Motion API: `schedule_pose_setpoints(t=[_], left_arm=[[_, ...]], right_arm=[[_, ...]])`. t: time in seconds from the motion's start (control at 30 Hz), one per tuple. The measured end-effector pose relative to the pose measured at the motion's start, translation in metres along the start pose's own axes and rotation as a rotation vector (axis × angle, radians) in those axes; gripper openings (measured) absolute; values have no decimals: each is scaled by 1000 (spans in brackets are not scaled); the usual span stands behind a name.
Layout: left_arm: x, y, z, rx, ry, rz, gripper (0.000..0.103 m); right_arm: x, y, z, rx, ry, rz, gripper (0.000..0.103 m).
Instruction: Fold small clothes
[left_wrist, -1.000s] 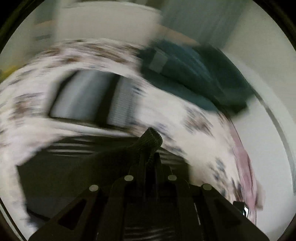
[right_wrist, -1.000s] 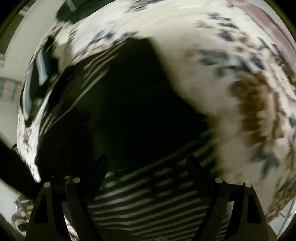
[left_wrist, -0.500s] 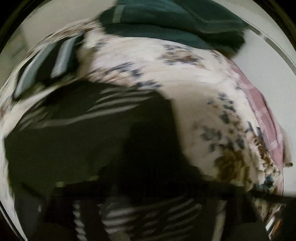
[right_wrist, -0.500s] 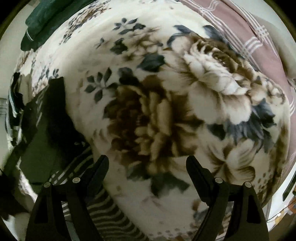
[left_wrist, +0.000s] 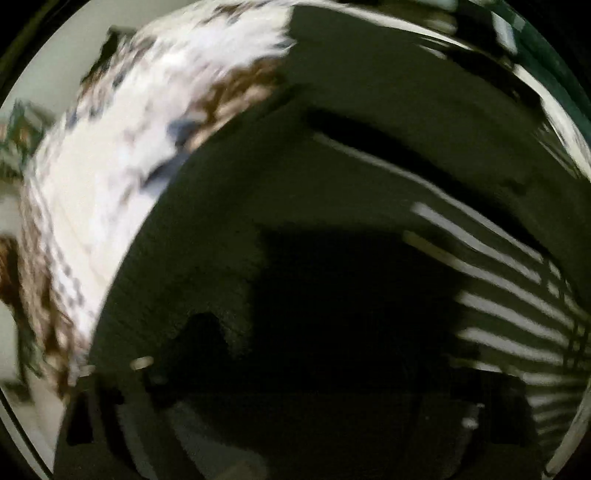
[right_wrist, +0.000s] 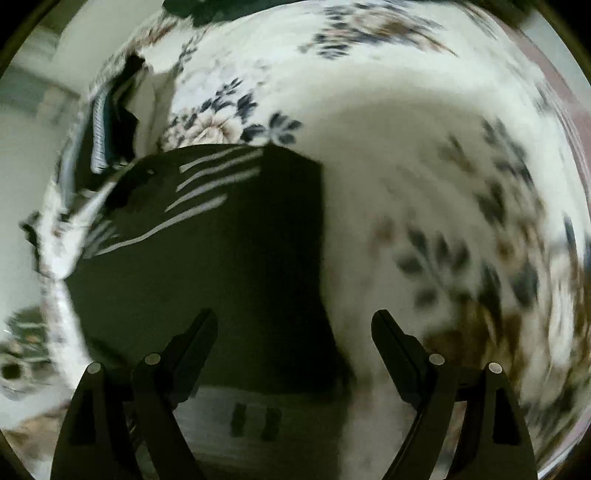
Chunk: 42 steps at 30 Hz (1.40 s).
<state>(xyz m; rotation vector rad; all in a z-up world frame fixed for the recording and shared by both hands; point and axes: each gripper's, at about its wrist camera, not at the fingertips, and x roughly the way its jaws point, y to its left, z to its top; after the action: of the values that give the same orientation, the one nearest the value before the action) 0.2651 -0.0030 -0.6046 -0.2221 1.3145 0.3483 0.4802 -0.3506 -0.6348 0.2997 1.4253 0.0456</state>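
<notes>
The dark striped garment (right_wrist: 207, 258) lies flat on the floral blanket (right_wrist: 424, 184), with squared edges and a straight right border, so it looks partly folded; lying flat on the soft cover keeps the panel from slipping while the next fold is set up. In the right wrist view it fills the area from 9 to 6 o'clock, its pale stripes toward 10 o'clock. A second pile of striped cloth (right_wrist: 99, 140) sits at 10 o'clock, apart from it, probably waiting or already done. A dark green bundle (right_wrist: 199, 9) peeks in at 12 o'clock.

The right tongs (right_wrist: 293, 332) stand wide, holding nothing, tips pointed down over the garment's near right edge, one finger above the dark cloth and the other above the blanket. That straddling pose suits a grab at the border.

The left wrist view is heavily blurred. The garment (left_wrist: 332, 221) fills most of it, blanket (left_wrist: 110, 184) showing at 10 o'clock. The left tongs (left_wrist: 295, 387) are lost in shadow at 6 o'clock; whether they are wide or narrow I cannot tell. They seem very close to the cloth.
</notes>
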Motion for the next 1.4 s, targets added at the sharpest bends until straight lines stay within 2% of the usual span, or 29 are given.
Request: schedule_pose_setpoints(t=[0.07,0.1,0.13,0.17,0.2,0.27,0.33,0.4,0.47,0.53,0.57,0.6,0.67,0.73,0.77,0.8,0.87,0.9,0.97,1.07,1.1,1.13,1.17,1.2,1.3,1.33,1.4], left_arm=[[10,8,4,-53,13,-43,103],[12,8,6,-71,8,-45,103],[13,8,6,-78,6,-39,103],[13,7,6,-81,6,-27,103],[13,5,6,-79,2,-14,103],[13,5,6,-76,11,-10,103],[10,8,8,-81,35,-25,103],[1,13,14,-100,47,-46,103],[-13,22,22,-135,19,-85,103],[-30,36,33,-188,-42,-152,103],[-36,43,42,-221,-72,-186,102],[-41,53,53,-265,-104,-235,100],[-36,69,77,-347,-136,-328,97],[-22,78,101,-406,-139,-402,78],[-9,75,113,-427,-132,-432,59],[-3,73,123,-433,-122,-443,44],[10,70,129,-422,-101,-449,24],[17,69,131,-411,-98,-434,24],[16,66,128,-393,-115,-431,20],[18,67,123,-393,-122,-445,18],[19,69,121,-403,-123,-455,18],[21,71,122,-409,-122,-461,17],[21,72,123,-415,-122,-466,17],[21,72,122,-417,-123,-469,17],[21,73,121,-412,-128,-471,17],[20,74,121,-415,-126,-476,17],[21,74,123,-415,-122,-479,17]], right_arm=[[25,19,15,-67,29,-69,84],[32,24,19,-94,43,-92,59],[40,30,21,-114,66,-78,37],[40,34,21,-117,57,-78,21],[34,38,19,-134,21,-102,16],[19,46,14,-175,-51,-156,13],[13,39,12,-136,-72,-196,13],[20,32,11,-114,-23,-227,13],[27,37,14,-135,67,-261,15],[13,48,23,-142,98,-278,24],[3,53,28,-131,85,-258,35],[-9,59,33,-118,60,-210,47],[-27,83,44,-116,19,-66,61],[-21,120,54,-177,49,70,63],[-10,148,62,-233,80,138,63],[2,176,67,-284,103,195,63],[29,240,73,-415,153,309,63],[45,271,74,-479,193,345,63],[80,325,74,-596,250,341,63],[125,363,73,-697,332,291,63],[129,368,70,-709,354,306,54],[128,374,69,-722,350,341,37],[124,375,70,-724,317,330,8],[121,372,73,-703,290,332,2],[108,360,90,-612,169,286,2],[106,354,96,-588,152,271,2],[112,348,109,-553,181,256,2]])
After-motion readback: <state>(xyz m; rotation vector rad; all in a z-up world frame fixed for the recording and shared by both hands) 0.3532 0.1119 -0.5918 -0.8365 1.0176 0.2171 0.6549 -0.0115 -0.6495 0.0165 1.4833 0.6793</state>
